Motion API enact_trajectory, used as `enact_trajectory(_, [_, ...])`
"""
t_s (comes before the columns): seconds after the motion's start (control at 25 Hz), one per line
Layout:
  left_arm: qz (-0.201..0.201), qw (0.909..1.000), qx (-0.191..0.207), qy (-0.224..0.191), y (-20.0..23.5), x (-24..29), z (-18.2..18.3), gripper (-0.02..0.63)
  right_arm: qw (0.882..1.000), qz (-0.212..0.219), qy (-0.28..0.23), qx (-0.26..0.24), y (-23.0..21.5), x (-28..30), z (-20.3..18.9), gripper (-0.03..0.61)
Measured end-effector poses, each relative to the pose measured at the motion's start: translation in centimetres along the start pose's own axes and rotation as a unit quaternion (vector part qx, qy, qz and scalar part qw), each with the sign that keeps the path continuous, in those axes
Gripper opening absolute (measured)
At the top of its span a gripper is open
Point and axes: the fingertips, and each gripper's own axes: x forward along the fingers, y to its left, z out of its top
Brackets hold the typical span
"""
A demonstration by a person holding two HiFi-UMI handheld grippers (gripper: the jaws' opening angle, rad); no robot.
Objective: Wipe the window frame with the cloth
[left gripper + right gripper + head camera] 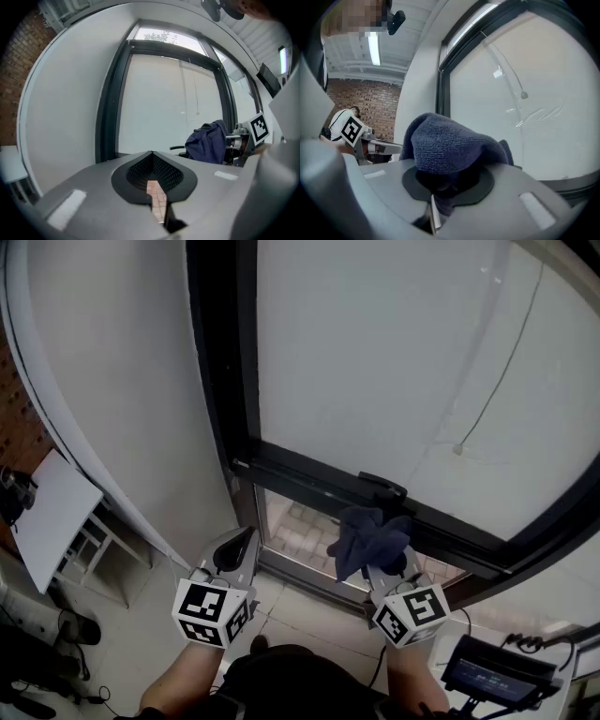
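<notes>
Cloth (450,140) pinched between right gripper (443,187) jaws | left gripper (152,176) closed, empty

Way off left of the left gripper's fingers (236,549) there's a white board (52,521) leaning over a little white rack (94,542), with brick wall (13,409) behind. Dark shoes (77,624) sit back-left on the tile floor (300,610). Up ahead of the right gripper's fingers (529,194), a blind cord (512,77) hangs down. A small screen (497,673) is back-right of those.
</notes>
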Motion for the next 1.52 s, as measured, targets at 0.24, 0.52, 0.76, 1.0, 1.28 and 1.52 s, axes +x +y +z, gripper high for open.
enact_trajectory(0.24, [0.031,0.9995,-0.008,0.002,3.9,-2.0,-0.5,-0.009,0.999,0.035,0.006,0.002,3.6,3.2,-0.6,0.048])
enact_trajectory(0.52, [0.053,0.9985,-0.01,0.004,8.5,-3.3,-0.9,-0.008,0.997,0.071,0.012,0.003,7.7,8.1,-1.1,0.048])
enact_trajectory(0.76, [0.034,0.9994,-0.005,0.003,11.1,-2.4,-1.1,-0.008,0.997,0.075,0.02,-0.002,10.1,12.3,-1.9,0.048])
enact_trajectory(1.0, [0.0,1.0,0.001,0.004,12.8,-0.7,-1.4,-0.008,0.998,0.064,0.023,-0.004,11.7,15.8,-2.2,0.048])
enact_trajectory(1.28, [-0.01,0.9999,-0.009,0.009,14.3,1.4,-1.9,-0.009,0.996,0.074,0.038,-0.013,12.2,19.1,-2.4,0.048])
enact_trajectory(1.52, [-0.001,0.9997,-0.012,0.02,15.2,3.7,-2.6,-0.008,0.994,0.095,0.055,-0.017,11.7,22.2,-3.7,0.048])
